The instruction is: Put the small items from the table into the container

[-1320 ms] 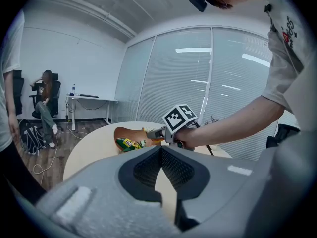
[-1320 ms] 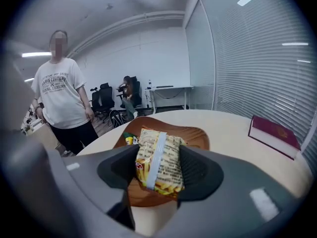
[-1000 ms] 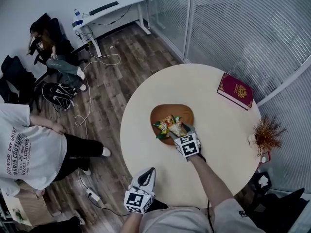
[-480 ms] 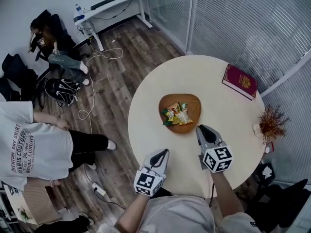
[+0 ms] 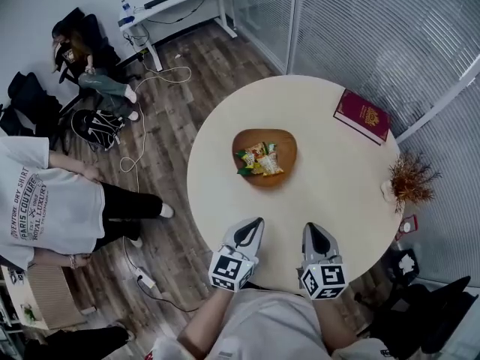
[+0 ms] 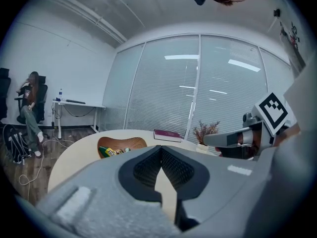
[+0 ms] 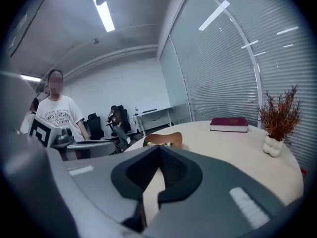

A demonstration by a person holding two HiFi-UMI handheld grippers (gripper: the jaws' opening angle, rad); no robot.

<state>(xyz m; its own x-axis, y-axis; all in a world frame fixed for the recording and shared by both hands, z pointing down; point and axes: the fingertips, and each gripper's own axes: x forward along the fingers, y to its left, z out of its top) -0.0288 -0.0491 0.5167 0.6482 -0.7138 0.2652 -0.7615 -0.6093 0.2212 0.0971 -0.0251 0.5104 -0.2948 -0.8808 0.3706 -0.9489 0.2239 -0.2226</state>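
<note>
Noted packets [image 5: 256,160] in container [image 5: 289,145], desk [image 5: 330,193] centre. Parked at 6 o'clock edge: left gripper [image 5: 252,227], right gripper [image 5: 312,231], fingers pressed together, empty. Judged filling finished; no further pick needed.

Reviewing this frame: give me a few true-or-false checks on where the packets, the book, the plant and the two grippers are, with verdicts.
1. The snack packets lie in the wooden container. True.
2. The red book lies inside the container. False: the red book lies on the table, apart from the container.
3. The right gripper holds a packet. False: the right gripper is shut, with nothing between its fingers.
4. The left gripper is at the table's near edge, apart from the container. True.
5. The dried plant stands beside the container. False: the dried plant stands at the table's right edge in the head view.
</note>
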